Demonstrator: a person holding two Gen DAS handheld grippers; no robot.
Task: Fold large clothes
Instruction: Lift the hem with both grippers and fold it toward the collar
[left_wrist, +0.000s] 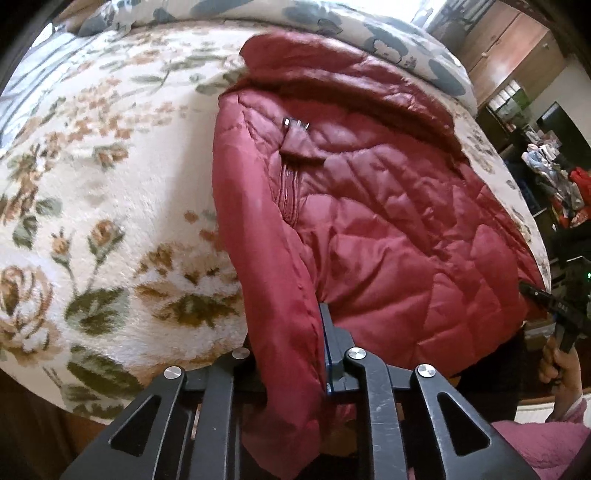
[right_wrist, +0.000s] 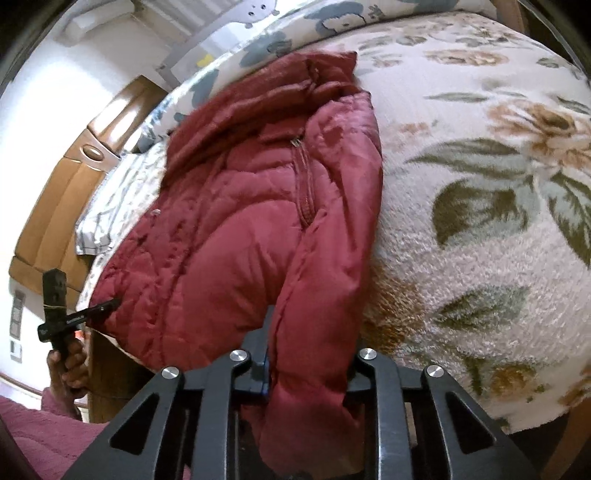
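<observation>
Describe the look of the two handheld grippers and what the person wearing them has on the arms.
Both grippers are matte black. The left gripper and right gripper each show angular linkage arms with triangular cut-outs, round silver pivot bolts and a thin blue strip along a finger's inner edge. Seen from the other view, each has a black handle with small white lettering. The sleeves are fuzzy pink fabric.

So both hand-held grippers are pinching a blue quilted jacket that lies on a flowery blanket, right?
Not quite: the quilted jacket is dark red, not blue, as both wrist views show. The rest holds: the left hand-held gripper and right hand-held gripper each pinch it on the flowery blanket.
</observation>
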